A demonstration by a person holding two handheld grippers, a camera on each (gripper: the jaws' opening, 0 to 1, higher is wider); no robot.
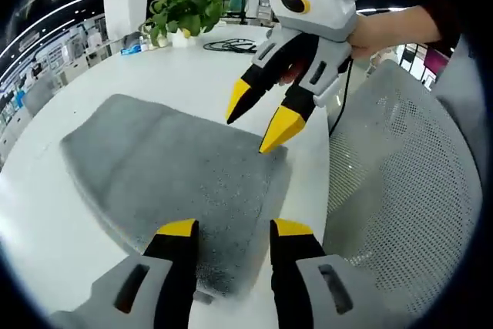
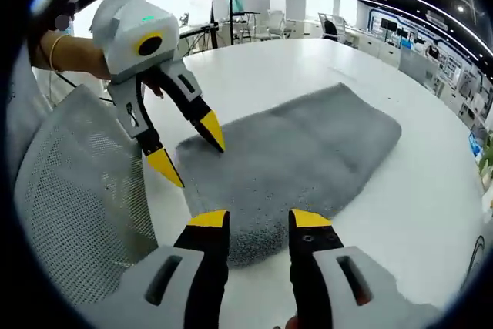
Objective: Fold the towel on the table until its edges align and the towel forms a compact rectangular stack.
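A grey towel lies flat on the white table as a thick, roughly rectangular pad with a soft crease along its length. My left gripper hovers open over one short end of it, nothing between its yellow-tipped jaws. My right gripper comes in from the top right, open, its tips just above the towel's other corner. In the right gripper view the towel stretches away from my right gripper, and the left gripper hangs open over the towel's near-left corner, held by a hand.
A white mesh chair back stands close against the table's edge beside the towel, seen again as the chair. A potted green plant and a black cable sit at the table's far side.
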